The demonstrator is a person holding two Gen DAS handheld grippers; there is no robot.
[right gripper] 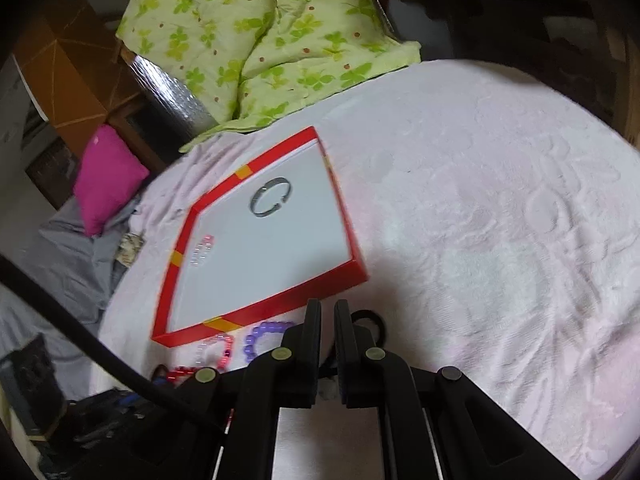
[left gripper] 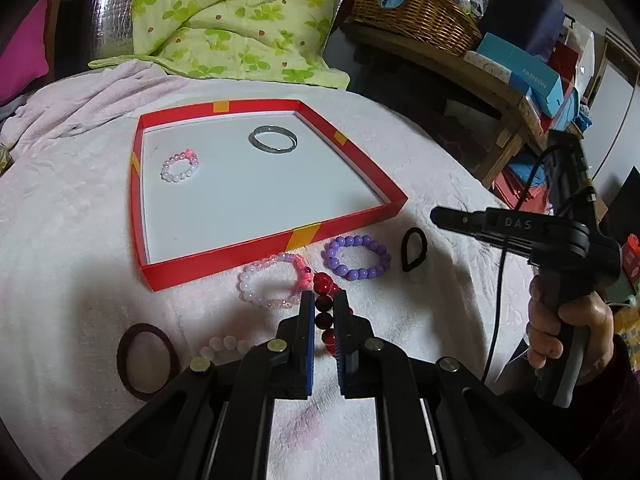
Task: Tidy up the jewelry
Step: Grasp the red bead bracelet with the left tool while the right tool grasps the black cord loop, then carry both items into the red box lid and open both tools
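A red tray (left gripper: 224, 258) with a white floor lies on the pale blanket. It holds a silver bangle (left gripper: 273, 139) and a small pink-white bead bracelet (left gripper: 180, 167). In front of it lie a pink bead bracelet (left gripper: 272, 282), a purple bead bracelet (left gripper: 357, 257), a black hair tie (left gripper: 414, 249) and a dark red bead bracelet (left gripper: 325, 312). My left gripper (left gripper: 324, 300) is shut on the dark red bracelet. My right gripper (right gripper: 327, 308) is narrowly open and empty above the black hair tie (right gripper: 370, 320), near the tray's (right gripper: 280, 300) front corner. It also shows from the side in the left wrist view (left gripper: 444, 216).
A dark brown hair tie (left gripper: 147, 360) and white beads (left gripper: 226, 345) lie at the left of my left gripper. A green floral quilt (left gripper: 236, 16) lies behind the tray. A wooden bench with a wicker basket (left gripper: 420, 12) and boxes stands at the right. A magenta cushion (right gripper: 106, 182) lies at the left.
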